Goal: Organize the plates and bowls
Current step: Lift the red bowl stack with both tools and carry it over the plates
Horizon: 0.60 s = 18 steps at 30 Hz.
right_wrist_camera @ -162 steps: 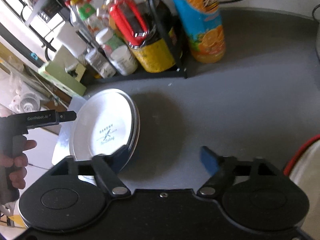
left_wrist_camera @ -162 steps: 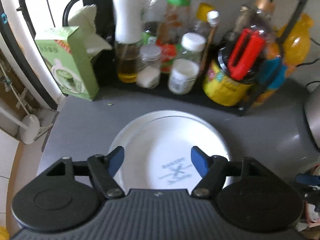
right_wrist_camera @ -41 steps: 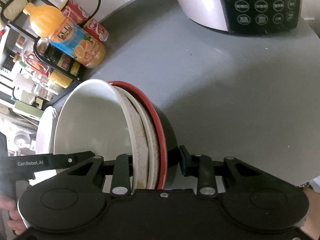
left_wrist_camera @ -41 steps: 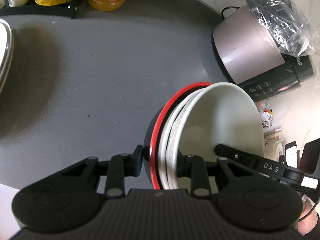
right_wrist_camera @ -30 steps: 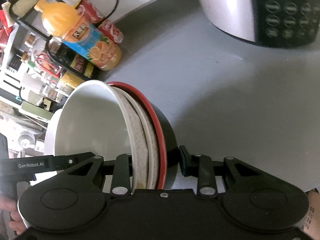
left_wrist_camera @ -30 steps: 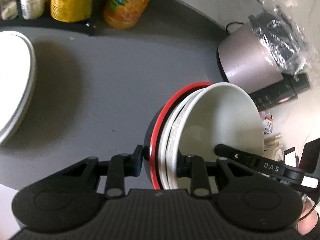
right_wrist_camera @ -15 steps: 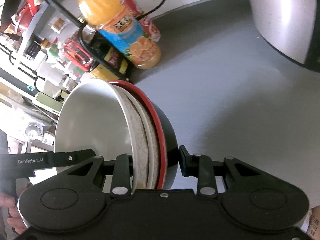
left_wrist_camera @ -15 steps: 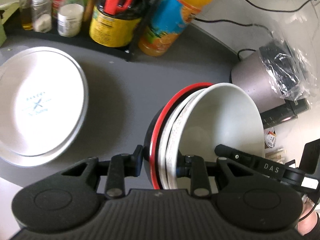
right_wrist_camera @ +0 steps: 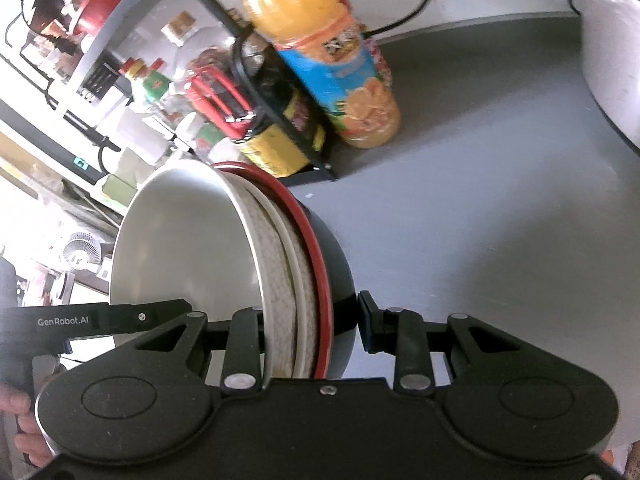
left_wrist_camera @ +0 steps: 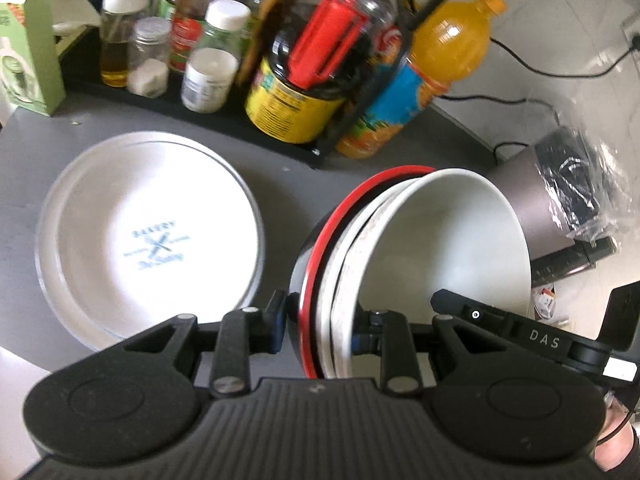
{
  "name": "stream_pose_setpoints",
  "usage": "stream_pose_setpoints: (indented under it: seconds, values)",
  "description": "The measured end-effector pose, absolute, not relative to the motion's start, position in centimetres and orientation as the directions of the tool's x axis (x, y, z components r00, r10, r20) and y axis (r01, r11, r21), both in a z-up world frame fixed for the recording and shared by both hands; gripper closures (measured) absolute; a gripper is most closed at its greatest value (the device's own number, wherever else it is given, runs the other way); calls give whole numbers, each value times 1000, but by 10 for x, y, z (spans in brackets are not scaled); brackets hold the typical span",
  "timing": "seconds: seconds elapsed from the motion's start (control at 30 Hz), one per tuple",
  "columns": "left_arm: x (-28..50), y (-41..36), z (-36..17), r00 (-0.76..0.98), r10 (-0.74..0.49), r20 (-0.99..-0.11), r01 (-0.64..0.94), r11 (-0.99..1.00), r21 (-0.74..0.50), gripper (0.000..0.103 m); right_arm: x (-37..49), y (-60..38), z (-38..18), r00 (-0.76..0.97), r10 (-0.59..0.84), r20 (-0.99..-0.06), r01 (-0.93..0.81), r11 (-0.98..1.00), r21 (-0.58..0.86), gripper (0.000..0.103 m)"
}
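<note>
Carrying the nested bowls toward the plates

You have the left gripper [left_wrist_camera: 320,332] and right gripper [right_wrist_camera: 312,332] both clamped on opposite rims of the nested bowl stack, white inside black with a red rim [left_wrist_camera: 404,248], held aloft just beside the stacked white round plates [left_wrist_camera: 148,240] on the grey table [right_wrist_camera: 500,200]; next, probably lower it level onto them.

Glazed ceramic, ribbed plastic, matt grey top

The white bowl [left_wrist_camera: 448,240] is smooth, glossy ceramic; the bowl under it [right_wrist_camera: 280,280] has a rough, speckled outer band, and the black bowl [right_wrist_camera: 338,280] with a red rim shines like lacquered plastic. The plates [left_wrist_camera: 152,240] are glossy white with blue print. The desk [right_wrist_camera: 500,220] is matt grey. The left gripper [left_wrist_camera: 320,330] body is ribbed matt black plastic. Clear crinkled plastic film [left_wrist_camera: 584,184] covers the brushed-metal cooker [left_wrist_camera: 524,196].
</note>
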<state>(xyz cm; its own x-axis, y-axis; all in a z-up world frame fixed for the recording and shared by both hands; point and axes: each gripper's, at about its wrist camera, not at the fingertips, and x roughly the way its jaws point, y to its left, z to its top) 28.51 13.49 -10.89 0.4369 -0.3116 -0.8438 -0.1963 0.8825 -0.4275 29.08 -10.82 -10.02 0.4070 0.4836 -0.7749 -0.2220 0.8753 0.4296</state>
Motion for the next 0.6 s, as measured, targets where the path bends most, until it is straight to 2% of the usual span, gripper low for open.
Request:
stream_pose_setpoints:
  seconds: [0.6]
  values:
    - [278, 228, -105, 468, -289, -835, -244, 866, -436, 76, 303, -12, -102, 381, 498, -779, -265, 866, 424, 73]
